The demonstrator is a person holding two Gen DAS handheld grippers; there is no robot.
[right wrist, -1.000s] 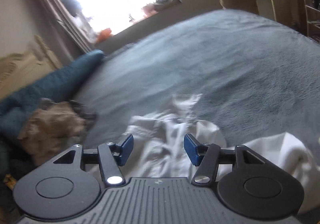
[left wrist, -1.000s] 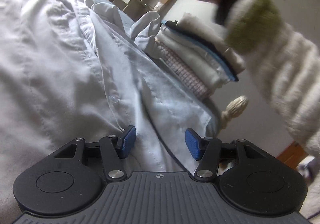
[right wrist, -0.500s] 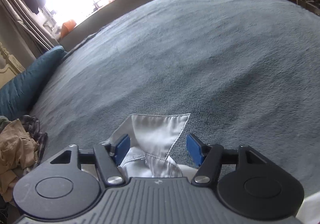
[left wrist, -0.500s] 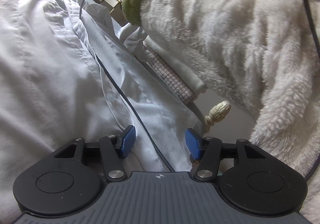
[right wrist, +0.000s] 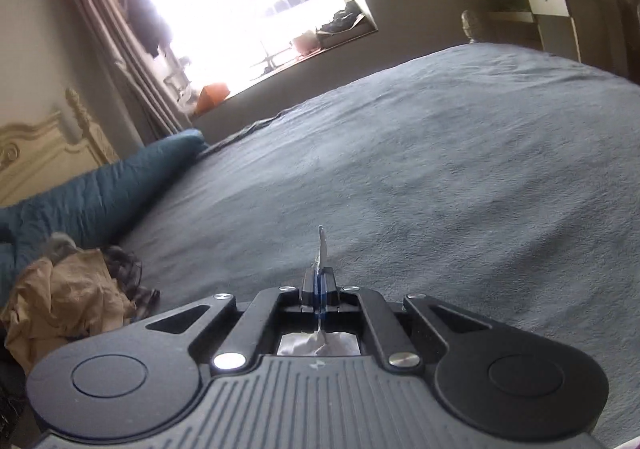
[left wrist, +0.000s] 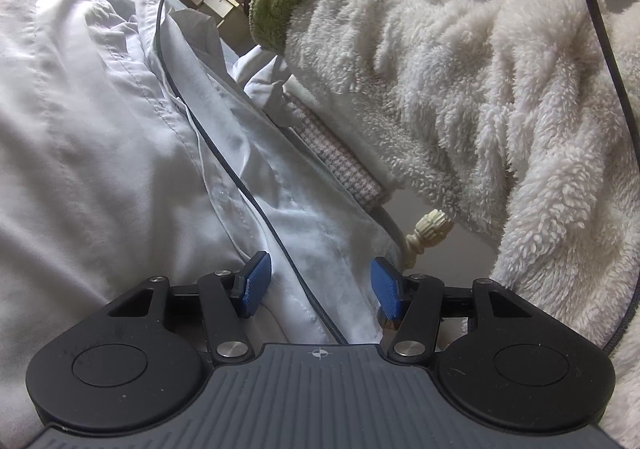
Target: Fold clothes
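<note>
A white button-up shirt lies spread out and fills the left wrist view. My left gripper is open, its blue pads just above the shirt's lower front near the button placket. My right gripper is shut on the shirt's collar; a thin edge of white fabric sticks up between the pads, and more white cloth shows under the jaws. The rest of the shirt is hidden in the right wrist view.
The person's fluffy white sleeve crosses the left view, and a black cable trails over the shirt. Folded clothes lie under the arm. A grey bed cover, a teal pillow and crumpled clothes show.
My right gripper has closed on the shirt collar and tilted up toward the window. The person's sleeve reaches further across the left view. My left gripper has stayed open in place.
</note>
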